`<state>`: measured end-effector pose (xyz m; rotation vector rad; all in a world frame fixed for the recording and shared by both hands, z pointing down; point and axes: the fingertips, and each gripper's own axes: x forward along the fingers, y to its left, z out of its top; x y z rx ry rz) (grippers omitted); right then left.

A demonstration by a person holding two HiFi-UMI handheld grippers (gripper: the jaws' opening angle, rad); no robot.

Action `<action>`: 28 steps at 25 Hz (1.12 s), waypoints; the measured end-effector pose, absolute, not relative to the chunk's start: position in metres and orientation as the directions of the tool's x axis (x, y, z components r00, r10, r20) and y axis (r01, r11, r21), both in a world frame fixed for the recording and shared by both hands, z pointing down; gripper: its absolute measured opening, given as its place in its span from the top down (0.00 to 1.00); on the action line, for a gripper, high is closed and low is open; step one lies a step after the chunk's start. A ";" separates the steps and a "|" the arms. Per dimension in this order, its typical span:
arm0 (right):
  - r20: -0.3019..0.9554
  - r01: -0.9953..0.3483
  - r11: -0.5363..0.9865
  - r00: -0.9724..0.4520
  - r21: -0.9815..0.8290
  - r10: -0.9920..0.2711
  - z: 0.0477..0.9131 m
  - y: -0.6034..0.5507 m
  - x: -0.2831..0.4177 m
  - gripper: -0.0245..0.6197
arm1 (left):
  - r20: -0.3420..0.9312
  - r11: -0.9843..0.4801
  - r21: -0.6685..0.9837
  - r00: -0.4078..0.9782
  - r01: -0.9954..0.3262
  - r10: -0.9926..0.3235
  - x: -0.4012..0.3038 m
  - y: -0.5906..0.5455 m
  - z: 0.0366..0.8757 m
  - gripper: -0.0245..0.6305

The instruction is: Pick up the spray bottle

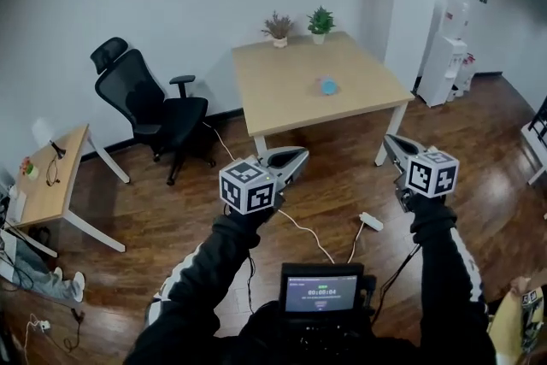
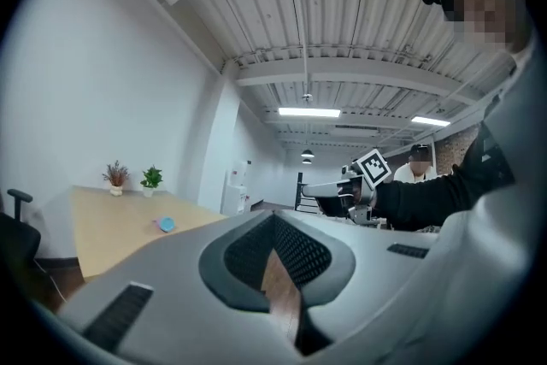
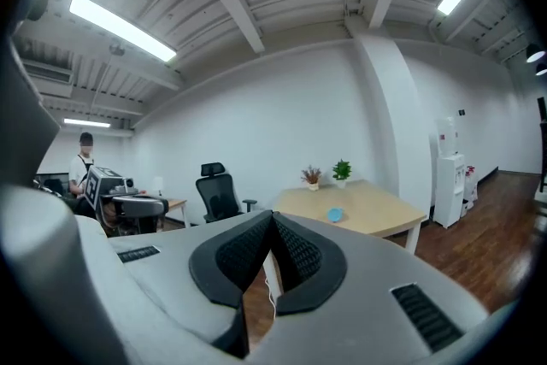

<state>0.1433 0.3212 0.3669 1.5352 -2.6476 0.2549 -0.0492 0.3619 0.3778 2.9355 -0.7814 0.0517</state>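
Blue spray bottle (image 1: 327, 86) seen on the surface (image 1: 282, 94), well beyond left gripper (image 1: 302, 153) and right gripper (image 1: 387, 138), jaws clenched, empty.

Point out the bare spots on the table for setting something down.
The table is bare over the whole half toward the chair, and along the near edge in front of the blue object. Only the far edge is taken, by a brown plant and a green plant.
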 end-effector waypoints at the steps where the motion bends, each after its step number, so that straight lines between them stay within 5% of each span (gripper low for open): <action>1: 0.146 -0.869 0.484 -0.494 -0.102 -0.857 0.362 0.293 0.130 0.95 | 0.067 -0.866 0.089 0.871 -0.492 -0.487 -0.063 0.331 0.375 0.96; 15: 0.153 -0.847 0.495 -0.524 -0.194 -0.838 0.344 -0.130 0.100 0.95 | 0.041 -0.845 0.090 0.850 -0.527 -0.525 -0.086 -0.087 0.354 0.96; 21: 0.263 -0.812 0.553 -0.583 -0.185 -0.768 0.346 -0.315 0.080 0.95 | 0.086 -0.779 0.036 0.779 -0.626 -0.621 -0.103 -0.270 0.339 0.96; 28: 0.363 -0.845 0.512 -0.531 -0.156 -0.766 0.378 -0.518 0.053 0.90 | 0.102 -0.821 0.120 0.829 -0.559 -0.550 -0.121 -0.474 0.365 0.96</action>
